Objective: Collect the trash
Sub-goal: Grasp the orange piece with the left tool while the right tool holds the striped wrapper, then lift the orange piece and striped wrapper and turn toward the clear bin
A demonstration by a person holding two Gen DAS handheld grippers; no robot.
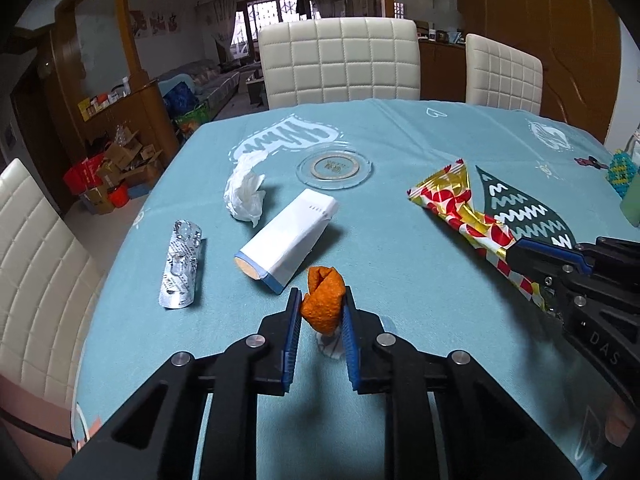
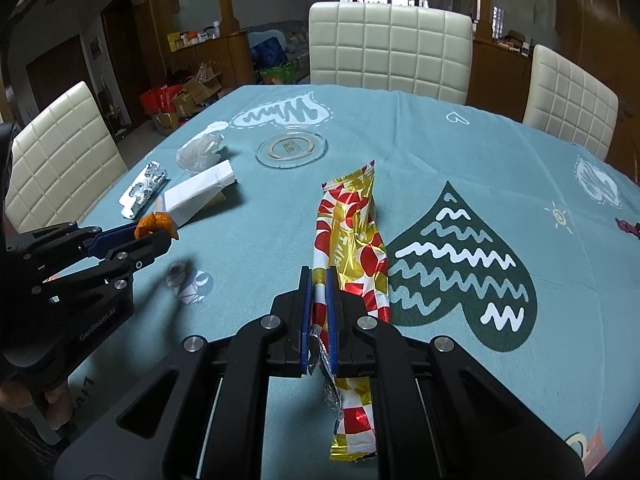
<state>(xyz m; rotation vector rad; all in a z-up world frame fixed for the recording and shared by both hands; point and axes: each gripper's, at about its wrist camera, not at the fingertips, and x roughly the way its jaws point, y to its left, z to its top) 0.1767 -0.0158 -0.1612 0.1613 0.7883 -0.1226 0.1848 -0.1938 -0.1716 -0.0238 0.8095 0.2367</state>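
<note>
You've got both pieces gripped: L gripper (image 1: 322, 304) pinching orange peel (image 1: 323, 297), R gripper (image 2: 319, 292) clamped on foil wrapper (image 2: 352, 240). Next, probably: lift clear, find a bin; none in view.

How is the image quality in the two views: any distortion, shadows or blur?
Left wrist view: strong fisheye bending with dark corners; the left gripper, shut on the orange peel, casts a soft shadow on the tablecloth. Right wrist view: same bending; glare glints on the shiny wrapper in the right gripper; the room behind is slightly soft.
</note>
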